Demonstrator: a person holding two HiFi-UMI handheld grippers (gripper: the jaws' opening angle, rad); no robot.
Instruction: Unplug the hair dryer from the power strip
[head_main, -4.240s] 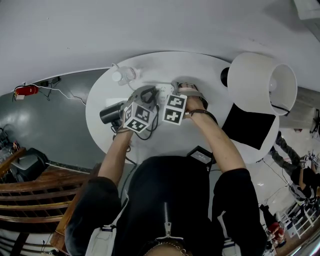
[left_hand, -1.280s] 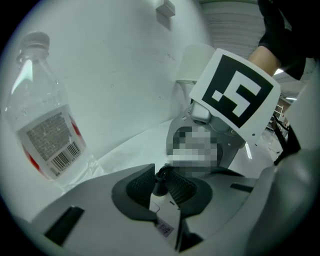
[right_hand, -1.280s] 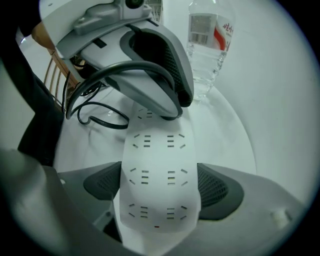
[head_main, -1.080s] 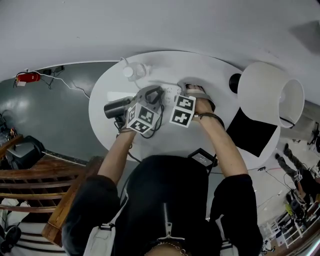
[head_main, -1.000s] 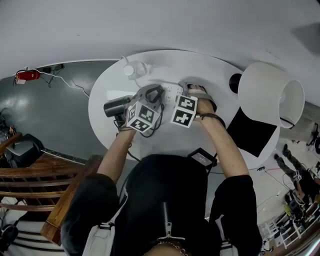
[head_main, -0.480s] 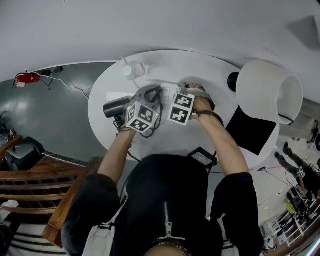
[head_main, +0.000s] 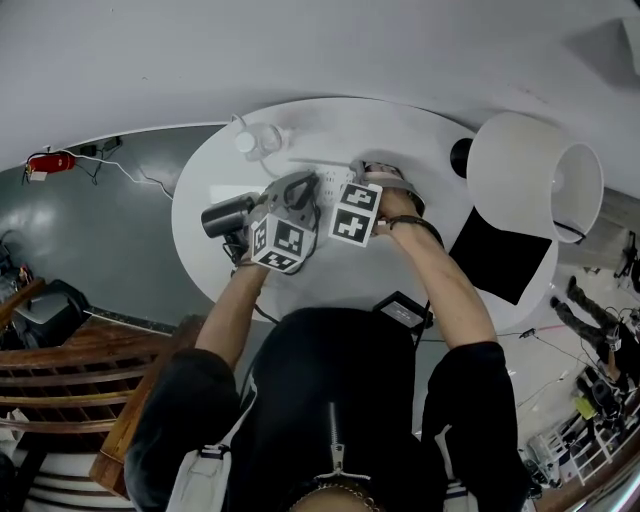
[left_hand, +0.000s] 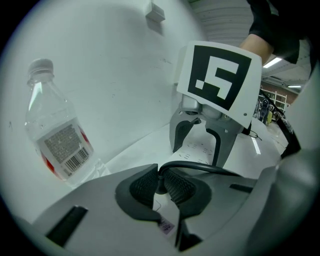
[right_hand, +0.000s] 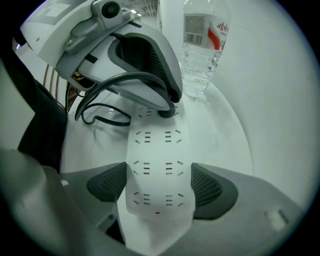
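The power strip (right_hand: 157, 150) lay flat near the middle of the round white counter (head_main: 400, 140), a little toward its far edge. The right tongs (right_hand: 159, 186) pointed straight down over one end of it, spread wide, with a dark ribbed pad set against each long side of the strip, which filled the gap between them.

At the strip's other end sat the black plug (right_hand: 166, 112), seated in a socket. The left tongs (left_hand: 160, 186) came in at a slant from the counter's left side and were closed narrow on that plug, pads pinching it from both sides. The cord (right_hand: 107, 87) rose out of the pinch, arched over the tongs' body, and looped loosely on the counter toward the near-left edge.

The hair dryer (head_main: 225, 215) rested on its side close to the counter's left edge – dark barrel pointing outward. A clear water bottle (left_hand: 57, 135) with a red-and-white label stood upright by the far-left edge, just beyond the plugged end of the strip. A large white lampshade (head_main: 525, 175) hung over the counter's right edge.
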